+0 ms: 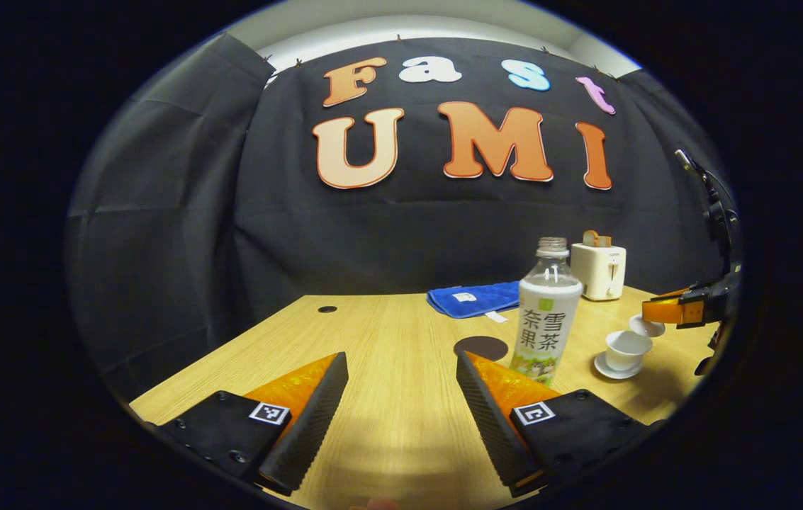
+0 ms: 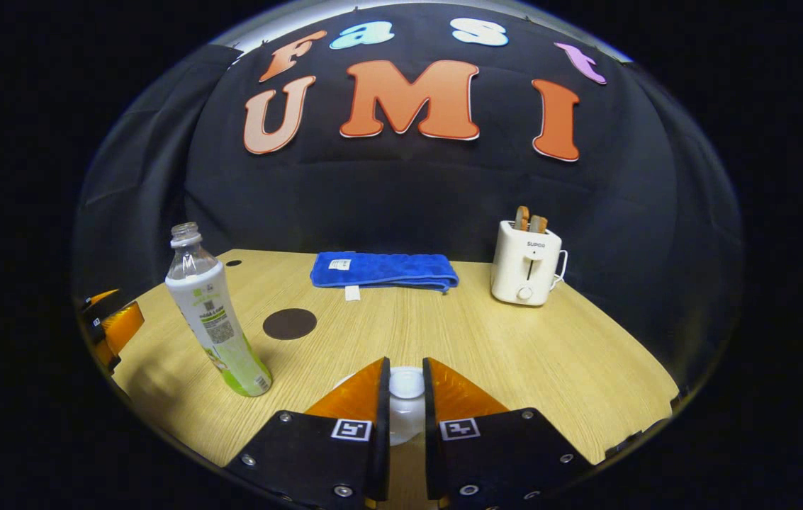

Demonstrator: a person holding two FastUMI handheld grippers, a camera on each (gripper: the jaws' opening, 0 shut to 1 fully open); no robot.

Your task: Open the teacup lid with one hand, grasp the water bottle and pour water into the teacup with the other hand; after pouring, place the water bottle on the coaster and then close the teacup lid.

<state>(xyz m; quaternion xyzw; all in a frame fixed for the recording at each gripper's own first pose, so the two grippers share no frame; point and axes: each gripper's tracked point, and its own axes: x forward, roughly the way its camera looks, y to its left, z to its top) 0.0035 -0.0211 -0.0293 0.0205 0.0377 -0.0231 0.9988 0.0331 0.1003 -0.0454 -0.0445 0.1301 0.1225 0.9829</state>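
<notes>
Right gripper (image 2: 406, 386) fingers pinch the white teacup lid (image 2: 406, 384) by its knob, low over the table. Left gripper (image 1: 401, 368) hangs wide apart, holding nothing, above the light wood-grain table (image 1: 387, 333). Uncapped water bottle (image 1: 548, 312) stands upright just beside the dark round coaster (image 1: 480, 347); the open teacup (image 1: 626, 348) sits on its saucer (image 1: 615, 368) right of the bottle. Folded blue towel (image 2: 383, 270) and white toaster (image 2: 525, 262) sit at the table's back edge, against black cloth walls.
</notes>
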